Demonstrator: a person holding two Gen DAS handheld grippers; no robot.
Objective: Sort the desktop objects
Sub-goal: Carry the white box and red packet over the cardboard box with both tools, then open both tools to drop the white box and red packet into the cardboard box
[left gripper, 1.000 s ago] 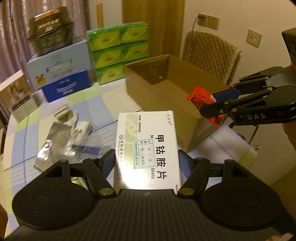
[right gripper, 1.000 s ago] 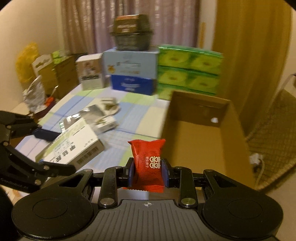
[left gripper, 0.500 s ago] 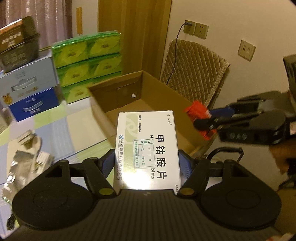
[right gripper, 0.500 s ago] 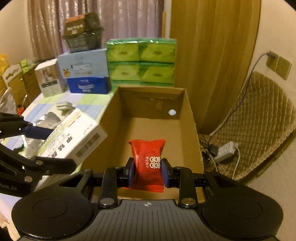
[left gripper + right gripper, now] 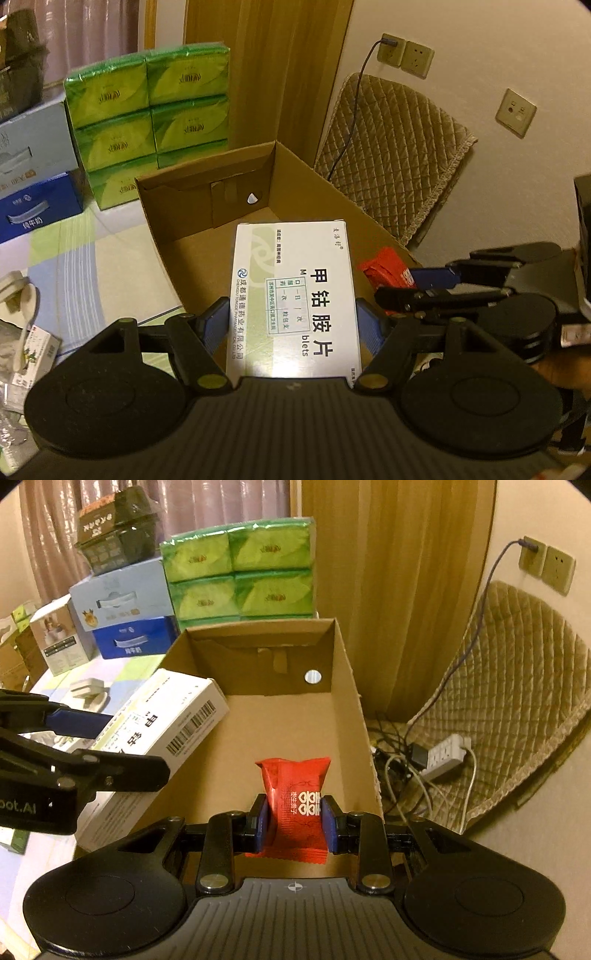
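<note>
Cardboard, brown and open-topped, forms the box [image 5: 343, 686] at the desk's [image 5: 110, 266] right edge. Above its left wall the left gripper [image 5: 291, 325] clamps a white medicine box [image 5: 295, 295] printed "甲钴胺片", with "blets" and a barcode on its end. Over the box's near right corner the right gripper [image 5: 297, 823] is pinched tight on a red sachet [image 5: 295, 790] bearing a white "囍" mark. Green tissue packs [image 5: 240, 572] are stacked along the desk's far edge behind the box.

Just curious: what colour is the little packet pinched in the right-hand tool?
Red, with white characters printed on the small packet. It shows best in the right wrist view.
</note>
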